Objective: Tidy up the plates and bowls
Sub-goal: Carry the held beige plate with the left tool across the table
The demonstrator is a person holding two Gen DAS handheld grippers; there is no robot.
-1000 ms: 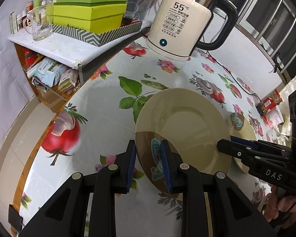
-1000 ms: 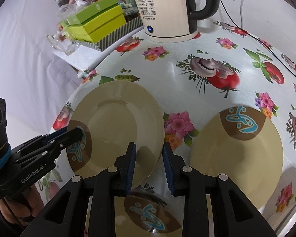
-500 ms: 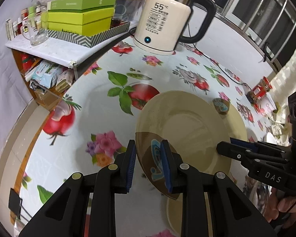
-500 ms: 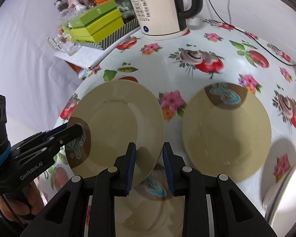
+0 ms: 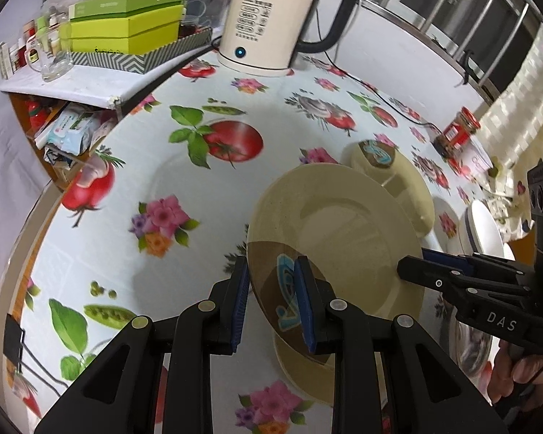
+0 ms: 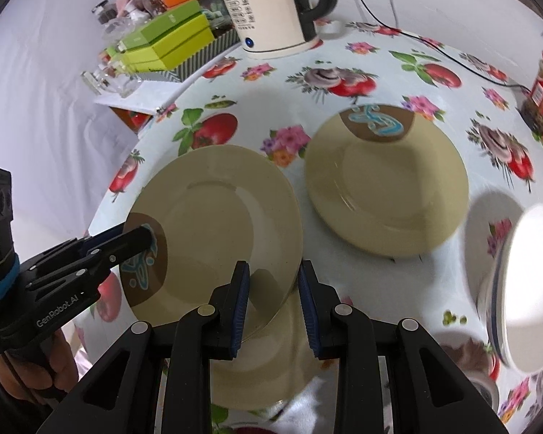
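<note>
While both grippers grip one plate from opposite sides, it hangs above the table, tilted.

Held plate: the beige plate (image 6: 213,217) with a brown patch and blue pattern on its rim is in the air over the flowered tablecloth (image 5: 206,209) — it touches no other dish.
Left gripper: the left gripper (image 5: 271,302) has its blue pads pinching the rim at the brown patch; in the right wrist view it (image 6: 146,240) reaches in from the left edge.
Right gripper: the right gripper (image 6: 273,302) pinches the opposite rim, one pad above and one below the edge; in the left wrist view it (image 5: 411,267) comes from the right, marked "DAS".
Hands: a hand (image 6: 36,372) holds the left gripper's handle; fingers (image 5: 517,369) hold the right one.
Second plate: a plate of the same kind (image 6: 385,184) lies flat on the table, to the right of the held one, well apart.
Third plate: another beige plate (image 6: 260,376) lies on the table under the held one, partly hidden.
White bowl: a white bowl with a dark rim line (image 6: 525,296) stands at the right edge — blurred.
Kettle: a cream kettle (image 5: 264,21) with a black handle stands at the far side of the table.
Boxes: green boxes (image 5: 126,21) are stacked on a shelf beside the kettle.
Jar: a jar with a red label (image 5: 456,132) stands far right.
</note>
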